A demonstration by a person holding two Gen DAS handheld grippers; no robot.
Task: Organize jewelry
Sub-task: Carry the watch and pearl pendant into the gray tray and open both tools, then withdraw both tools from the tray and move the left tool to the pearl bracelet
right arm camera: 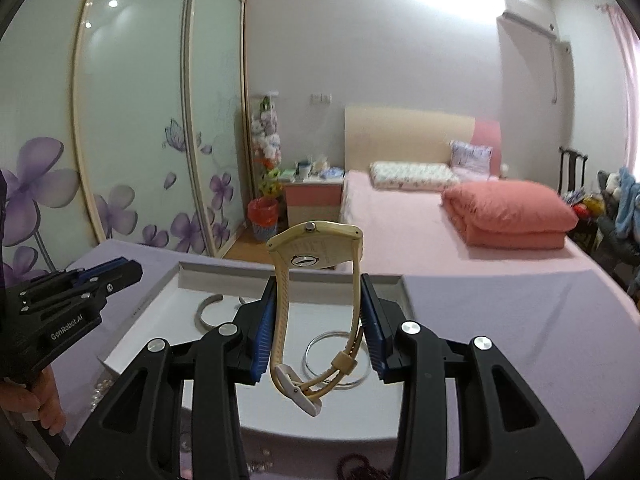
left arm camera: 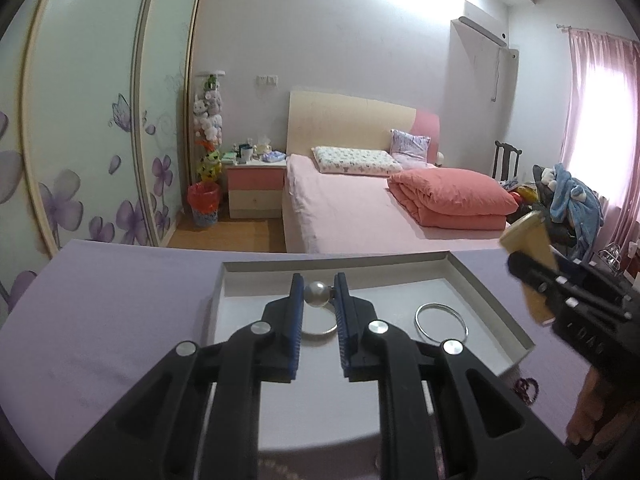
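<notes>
Left hand-held gripper (left arm camera: 319, 290) pinching pearl (left arm camera: 315, 294), right hand-held gripper (right arm camera: 318, 308) clamping watch (right arm camera: 316, 276)

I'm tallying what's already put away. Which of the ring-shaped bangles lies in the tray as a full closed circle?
The thin silver bangle in the white tray, a closed hoop. The grey cuff bangle has an open gap, and the pearl-topped bangle is held in the left gripper.

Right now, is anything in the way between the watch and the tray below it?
Nothing blocks it. The watch hangs in the right hand-held gripper over the tray; only a thin bangle lies underneath.
</notes>
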